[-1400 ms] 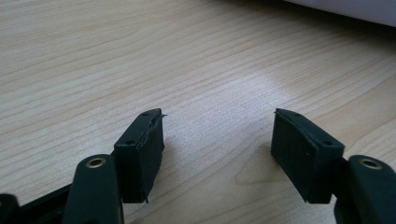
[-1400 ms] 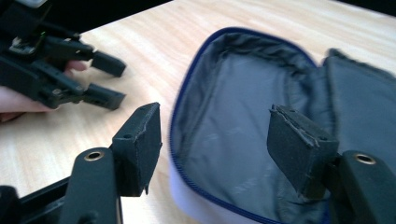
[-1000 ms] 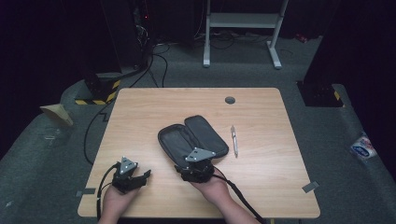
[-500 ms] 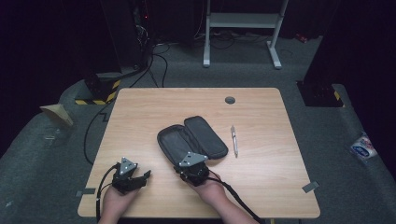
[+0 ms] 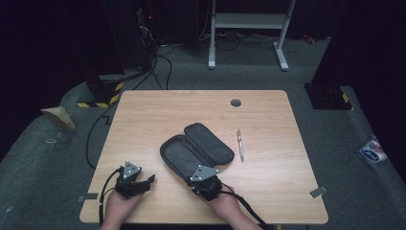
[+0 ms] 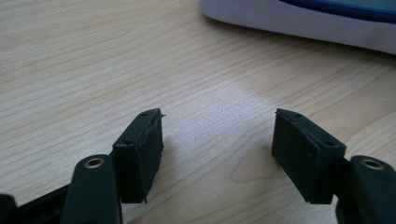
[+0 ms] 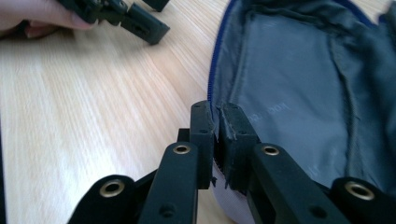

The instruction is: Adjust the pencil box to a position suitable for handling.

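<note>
A dark zip pencil case lies spread open in two halves near the middle of the wooden table. Its grey lining and blue zip edge show in the right gripper view. My right gripper is shut on the case's near rim, pinching the fabric edge; in the high view the right gripper sits at the case's front end. My left gripper rests open on bare wood, left of the case, with nothing between its jaws; from above the left gripper is near the front edge.
A pen lies on the table just right of the case. A round cable port sits near the table's far edge. The case's pale outer edge lies beyond my left gripper. Cables and a metal stand are on the floor behind.
My right gripper has slid a little toward the table's front edge, staying at the case's near rim. The left gripper has hardly moved.
</note>
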`<state>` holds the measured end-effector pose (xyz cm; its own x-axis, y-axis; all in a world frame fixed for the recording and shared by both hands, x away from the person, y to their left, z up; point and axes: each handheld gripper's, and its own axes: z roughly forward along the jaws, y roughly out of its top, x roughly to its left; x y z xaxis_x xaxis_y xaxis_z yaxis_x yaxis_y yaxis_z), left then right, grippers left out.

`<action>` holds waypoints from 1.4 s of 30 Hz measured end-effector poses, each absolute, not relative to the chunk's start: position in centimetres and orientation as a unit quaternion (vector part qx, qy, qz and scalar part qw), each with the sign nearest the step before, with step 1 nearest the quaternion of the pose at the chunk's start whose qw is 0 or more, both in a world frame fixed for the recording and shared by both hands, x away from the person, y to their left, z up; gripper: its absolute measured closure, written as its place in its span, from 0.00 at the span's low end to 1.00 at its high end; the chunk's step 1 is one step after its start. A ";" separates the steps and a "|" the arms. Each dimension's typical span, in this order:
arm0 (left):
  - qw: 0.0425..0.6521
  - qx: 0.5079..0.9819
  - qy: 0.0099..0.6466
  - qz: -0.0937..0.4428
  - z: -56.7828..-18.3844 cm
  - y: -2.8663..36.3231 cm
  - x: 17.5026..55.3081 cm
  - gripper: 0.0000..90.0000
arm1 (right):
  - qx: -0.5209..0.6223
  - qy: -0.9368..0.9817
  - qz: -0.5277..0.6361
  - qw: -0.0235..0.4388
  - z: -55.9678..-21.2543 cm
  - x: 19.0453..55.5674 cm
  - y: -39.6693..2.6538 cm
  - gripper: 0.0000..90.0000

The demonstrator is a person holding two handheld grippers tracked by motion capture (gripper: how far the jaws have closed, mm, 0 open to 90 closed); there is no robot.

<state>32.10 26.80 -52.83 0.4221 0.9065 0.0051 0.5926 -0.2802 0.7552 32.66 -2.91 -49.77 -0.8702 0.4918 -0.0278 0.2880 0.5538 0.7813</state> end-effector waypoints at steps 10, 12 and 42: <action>0.350 0.769 0.486 0.223 -52.8 26.8 32.1 0.38 | 0.247 0.863 0.420 0.138 -48.9 31.4 -5.8 0.88; 0.351 0.770 0.484 0.223 -52.8 26.8 32.2 0.38 | 0.253 0.860 0.418 0.143 -48.9 31.2 -6.6 0.88; 0.361 0.742 0.504 0.254 -51.1 24.9 35.3 0.72 | 0.377 0.819 0.389 0.187 -50.4 33.4 -13.6 0.83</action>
<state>35.27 24.91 -51.06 0.3627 0.9318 0.0128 0.5656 -0.2310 0.7916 33.43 -13.58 -50.37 -0.6452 0.7639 -0.0130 0.4727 0.4125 0.7787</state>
